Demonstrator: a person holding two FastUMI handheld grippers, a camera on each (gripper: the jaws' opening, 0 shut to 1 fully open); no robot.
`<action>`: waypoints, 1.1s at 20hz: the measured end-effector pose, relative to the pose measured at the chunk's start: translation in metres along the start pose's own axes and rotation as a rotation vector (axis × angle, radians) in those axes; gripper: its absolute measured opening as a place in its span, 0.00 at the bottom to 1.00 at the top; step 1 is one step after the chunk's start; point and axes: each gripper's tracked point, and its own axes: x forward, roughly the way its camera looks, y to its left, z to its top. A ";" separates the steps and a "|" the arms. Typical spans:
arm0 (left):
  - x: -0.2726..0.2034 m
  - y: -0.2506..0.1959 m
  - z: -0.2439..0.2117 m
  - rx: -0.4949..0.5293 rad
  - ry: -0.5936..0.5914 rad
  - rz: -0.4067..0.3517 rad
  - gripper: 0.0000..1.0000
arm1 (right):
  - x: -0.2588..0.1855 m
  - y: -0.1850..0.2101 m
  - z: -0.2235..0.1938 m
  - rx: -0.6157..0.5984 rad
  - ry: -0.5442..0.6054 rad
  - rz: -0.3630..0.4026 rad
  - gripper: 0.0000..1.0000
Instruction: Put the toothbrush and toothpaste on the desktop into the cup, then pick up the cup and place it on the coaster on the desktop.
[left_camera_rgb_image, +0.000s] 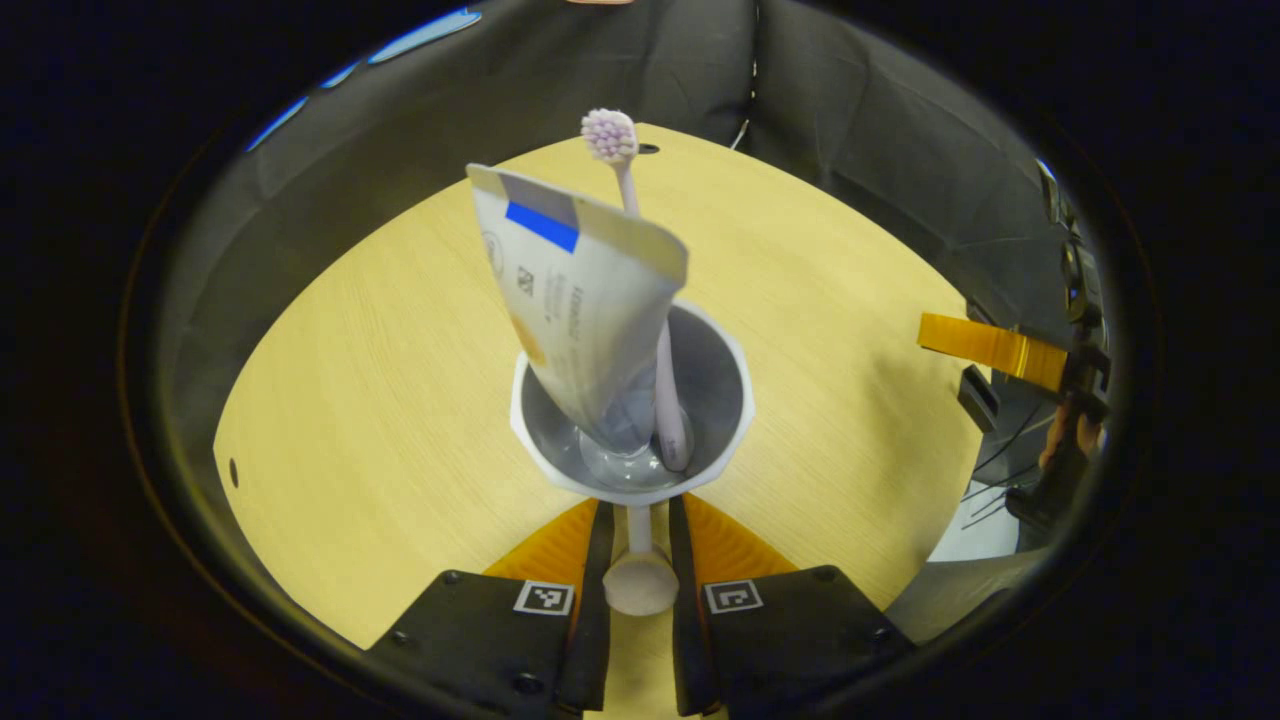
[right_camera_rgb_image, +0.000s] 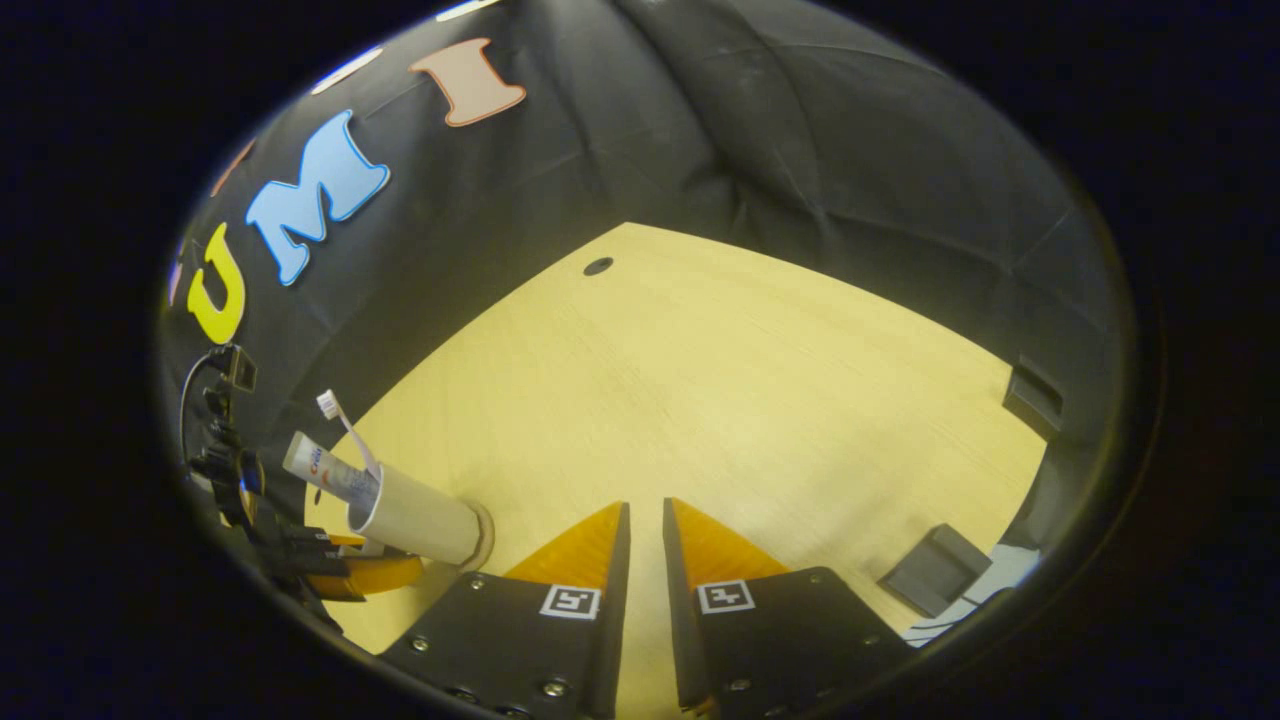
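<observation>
The wooden table carries everything. The white cup stands upright on it, and every place below is given from the cup.

The left gripper sits right at the cup's near side, looking down into it. Its fingers are drawn close, either side of a pale knobbed stem that juts from the cup's near side, possibly a handle. I cannot tell whether both fingers actually press on it. The close, low approach suits lifting or steadying the cup without tipping its load.

The right gripper is well apart from the cup, over bare table. Its fingers are nearly together with a thin slit between them, holding nothing. It is probably parked there to stay out of the way.

The toothpaste is inside the cup, cap down on the bottom. Its flat crimped end leans out over the rim, because the tube is too long to stand straight.

The toothbrush is also inside the cup, handle down beside the tube and bristles up, leaning on the far rim.

In the right gripper view a tan ring, likely the coaster, shows at the foot of the cup. So the cup seems to be on it already, and the task looks nearly done.
</observation>
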 end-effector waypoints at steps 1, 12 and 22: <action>0.000 0.002 -0.001 -0.002 0.003 0.004 0.32 | 0.000 0.001 0.001 0.000 0.002 0.001 0.21; -0.010 -0.004 0.009 0.036 -0.063 0.078 0.47 | 0.002 0.021 -0.005 -0.053 0.019 0.049 0.21; -0.108 -0.006 0.039 -0.091 -0.349 0.173 0.45 | -0.016 0.093 0.004 -0.260 -0.004 0.220 0.21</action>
